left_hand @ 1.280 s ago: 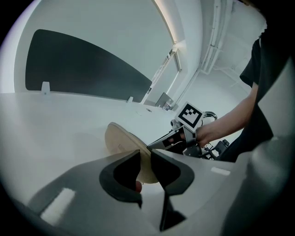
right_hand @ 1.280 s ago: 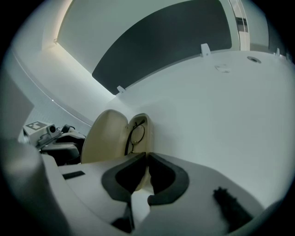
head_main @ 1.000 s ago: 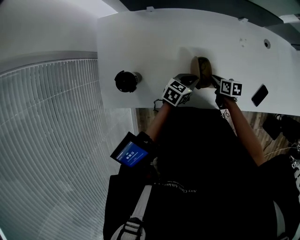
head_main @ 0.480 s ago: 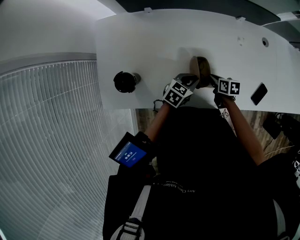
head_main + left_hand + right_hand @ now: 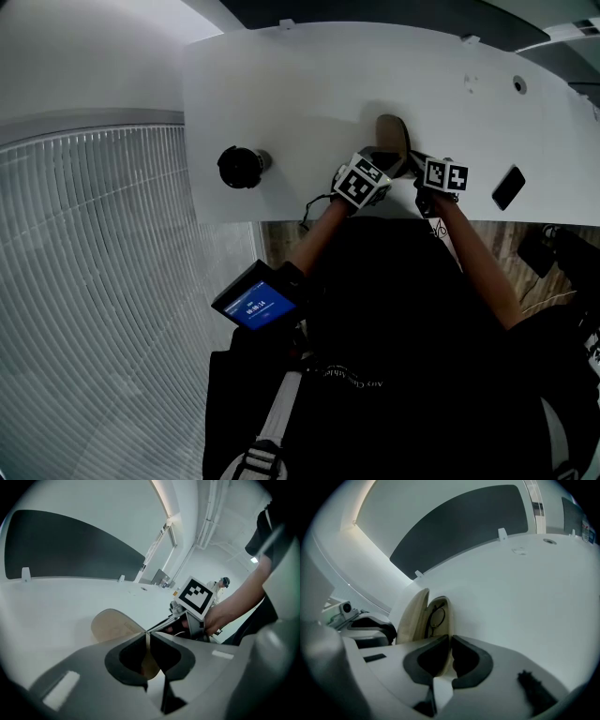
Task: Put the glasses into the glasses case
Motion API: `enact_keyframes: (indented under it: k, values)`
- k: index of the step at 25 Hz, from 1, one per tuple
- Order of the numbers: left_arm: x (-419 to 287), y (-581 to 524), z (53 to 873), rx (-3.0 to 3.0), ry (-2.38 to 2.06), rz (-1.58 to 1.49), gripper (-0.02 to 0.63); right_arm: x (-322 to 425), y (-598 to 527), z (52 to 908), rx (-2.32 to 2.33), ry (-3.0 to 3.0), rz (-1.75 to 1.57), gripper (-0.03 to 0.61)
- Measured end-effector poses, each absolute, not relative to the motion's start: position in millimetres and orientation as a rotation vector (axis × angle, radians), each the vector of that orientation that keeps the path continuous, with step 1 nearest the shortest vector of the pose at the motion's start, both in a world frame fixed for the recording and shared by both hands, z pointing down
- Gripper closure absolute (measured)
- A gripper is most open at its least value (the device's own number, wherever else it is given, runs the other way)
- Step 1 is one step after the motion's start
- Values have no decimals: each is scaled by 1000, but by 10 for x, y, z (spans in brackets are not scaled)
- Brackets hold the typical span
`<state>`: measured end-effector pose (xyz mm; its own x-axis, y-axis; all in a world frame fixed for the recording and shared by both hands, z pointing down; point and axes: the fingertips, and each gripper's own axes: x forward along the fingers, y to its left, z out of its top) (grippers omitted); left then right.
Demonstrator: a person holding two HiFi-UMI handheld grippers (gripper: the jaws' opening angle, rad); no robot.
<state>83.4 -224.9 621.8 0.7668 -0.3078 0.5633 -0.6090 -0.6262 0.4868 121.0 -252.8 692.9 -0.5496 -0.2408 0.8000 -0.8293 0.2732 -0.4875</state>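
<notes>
A tan glasses case stands half open near the front edge of the white table. In the right gripper view the glasses lie inside its base, with the lid raised on the left. My right gripper is shut on the near rim of the base. My left gripper has the thin edge of the lid between its jaws, which are closing on it. In the head view the left gripper and right gripper flank the case.
A black cylindrical object lies on the table to the left of the case. A dark phone rests near the front edge at the right. The person's body presses against the table's front edge.
My left gripper has shifted right, closer in on the case lid. The right gripper has kept its hold on the base without moving.
</notes>
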Motion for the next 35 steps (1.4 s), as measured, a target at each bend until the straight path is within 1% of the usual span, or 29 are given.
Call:
enact_keyframes:
  k: [6, 9, 19, 21, 25, 26, 27, 29, 33, 35]
  values:
    - [850, -2207, 6298, 2259, -668, 577, 578, 1213, -2529, 6930, 987, -1957, 1257, 551]
    - [821, -2220, 6318, 2246, -689, 553, 604, 1212, -2526, 6914, 1011, -1964, 1226, 551]
    - [828, -2237, 6344, 2257, -699, 616, 604, 1231, -2529, 6735, 1037, -2060, 1248, 549]
    - [820, -2232, 6360, 2255, -700, 618, 604, 1238, -2529, 6696, 1043, -2107, 1375, 549]
    - [829, -2233, 6362, 2258, -696, 612, 604, 1335, -2610, 6559, 1087, -2183, 1915, 543]
    - [848, -2238, 6351, 2262, -689, 616, 604, 1387, -2648, 6515, 1121, -2197, 1971, 543]
    - [876, -2242, 6350, 2269, -682, 627, 604, 1442, -2684, 6469, 1158, -2216, 1958, 543]
    - [939, -2241, 6363, 2281, -662, 655, 604, 1487, -2737, 6364, 1184, -2272, 1763, 543]
    - [989, -2235, 6382, 2281, -636, 692, 604, 1242, -2793, 6091, 1013, -2383, 1021, 543]
    - [1004, -2245, 6390, 2276, -637, 703, 604, 1068, -2821, 5995, 905, -2395, 757, 543]
